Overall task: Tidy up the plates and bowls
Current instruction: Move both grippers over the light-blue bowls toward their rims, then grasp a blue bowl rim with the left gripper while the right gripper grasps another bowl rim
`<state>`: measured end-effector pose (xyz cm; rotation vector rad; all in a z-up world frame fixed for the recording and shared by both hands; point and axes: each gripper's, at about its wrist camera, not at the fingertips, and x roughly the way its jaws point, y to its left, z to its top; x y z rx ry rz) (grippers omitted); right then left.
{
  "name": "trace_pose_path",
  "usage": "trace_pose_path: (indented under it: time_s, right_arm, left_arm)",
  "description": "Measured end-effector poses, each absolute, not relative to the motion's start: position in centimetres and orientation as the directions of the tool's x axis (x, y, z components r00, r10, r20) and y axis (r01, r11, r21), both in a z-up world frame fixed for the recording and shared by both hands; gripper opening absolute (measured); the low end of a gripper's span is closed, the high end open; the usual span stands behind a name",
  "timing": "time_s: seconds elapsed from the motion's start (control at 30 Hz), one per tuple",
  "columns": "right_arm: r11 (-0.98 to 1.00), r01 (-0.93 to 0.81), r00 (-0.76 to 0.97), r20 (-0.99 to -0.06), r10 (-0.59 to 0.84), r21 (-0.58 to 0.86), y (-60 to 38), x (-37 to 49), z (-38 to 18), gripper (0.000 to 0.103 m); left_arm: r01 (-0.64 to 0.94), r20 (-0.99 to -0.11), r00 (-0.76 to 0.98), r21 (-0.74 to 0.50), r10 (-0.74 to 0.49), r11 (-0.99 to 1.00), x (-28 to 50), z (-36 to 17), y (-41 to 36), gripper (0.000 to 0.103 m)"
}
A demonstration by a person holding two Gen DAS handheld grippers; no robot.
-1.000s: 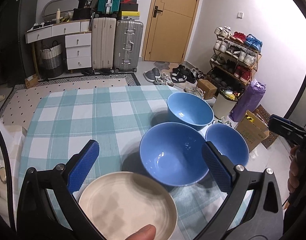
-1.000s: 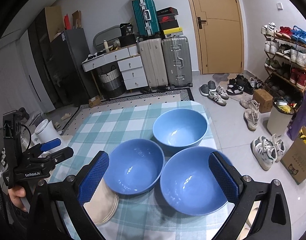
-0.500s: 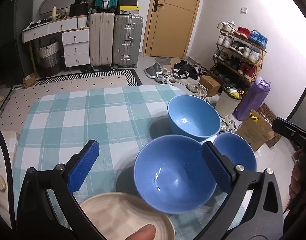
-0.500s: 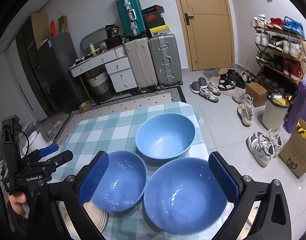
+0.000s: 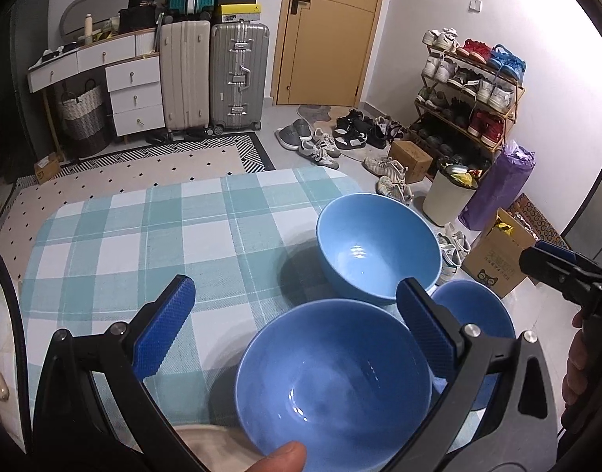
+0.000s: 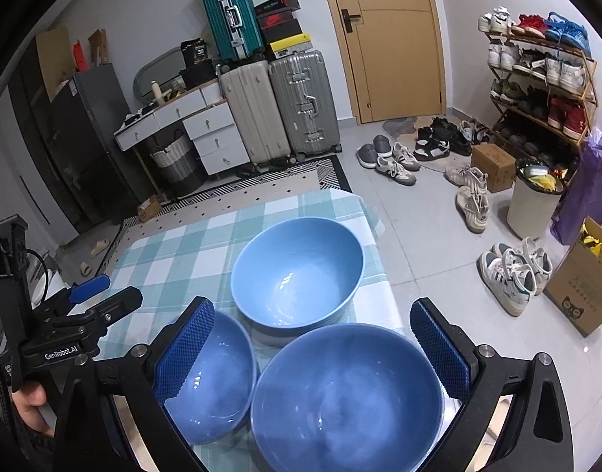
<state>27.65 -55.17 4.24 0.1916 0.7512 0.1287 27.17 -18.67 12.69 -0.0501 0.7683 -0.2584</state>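
Three blue bowls sit on the surface point(image 5: 143, 228), which has a green and white checked cloth on it. The far bowl point(image 6: 297, 271) is the one closest to the door. It stands upright near the right edge of the cloth.

Just on the near side of the far bowl, to its left, is the middle bowl point(image 5: 332, 377). It sits close to the far bowl. The left gripper point(image 5: 297, 338) hangs over the middle bowl. Its jaws are wide apart and hold nothing. A thumb point(image 5: 279, 458) shows at the bottom of the left view.

Just on the near side of the far bowl, to its right, is the right bowl point(image 6: 348, 397). It sits at the edge of the surface. The right gripper point(image 6: 313, 350) hangs over it. Its jaws are spread wide too and hold nothing.

A pale plate point(image 5: 218, 448) peeks out at the bottom of the left view, on the near side of the middle bowl. I cannot tell if the plate touches that bowl.

On the floor past the far bowl lie many shoes point(image 6: 395, 165).
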Motion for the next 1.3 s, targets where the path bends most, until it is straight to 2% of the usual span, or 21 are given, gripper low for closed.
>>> trace_pose_path:
  time_s: [0.57,0.7,0.8,0.93,1.17,1.23,1.3]
  right_arm:
    - [0.953,-0.001,0.655,-0.72,0.23,0.303,-56.8,33.2,0.3,0.099]
    - [0.949,0.024,0.638,-0.736,0.227,0.313,-57.2,34.3,-0.6,0.091]
    - [0.943,0.022,0.611,-0.751,0.25,0.331,-57.3,35.1,-1.5,0.081]
    - [0.943,0.015,0.6,-0.757,0.257,0.332,-57.2,35.8,-2.2,0.077]
    - [0.943,0.021,0.581,-0.771,0.26,0.333,-57.2,37.0,-3.7,0.067]
    - [0.944,0.024,0.572,-0.779,0.257,0.329,-57.3,37.4,-4.2,0.058]
    - [0.944,0.03,0.563,-0.786,0.255,0.327,-57.4,37.8,-4.7,0.054]
  left_arm:
    - [0.216,-0.724,0.636,-0.166,-0.268,0.962,33.1,8.6,-19.7,0.1]
    - [0.209,-0.747,0.607,-0.179,-0.271,0.961,34.6,7.5,-20.1,0.095]
    - [0.209,-0.762,0.587,-0.184,-0.274,0.96,35.4,6.6,-20.5,0.091]
    - [0.214,-0.771,0.576,-0.178,-0.272,0.96,36.2,6.0,-20.9,0.09]
    - [0.207,-0.795,0.531,-0.216,-0.295,0.954,38.0,4.1,-21.7,0.082]
    - [0.209,-0.804,0.517,-0.215,-0.294,0.954,38.5,3.5,-22.2,0.078]
    - [0.215,-0.811,0.504,-0.214,-0.296,0.953,38.9,3.1,-22.7,0.075]
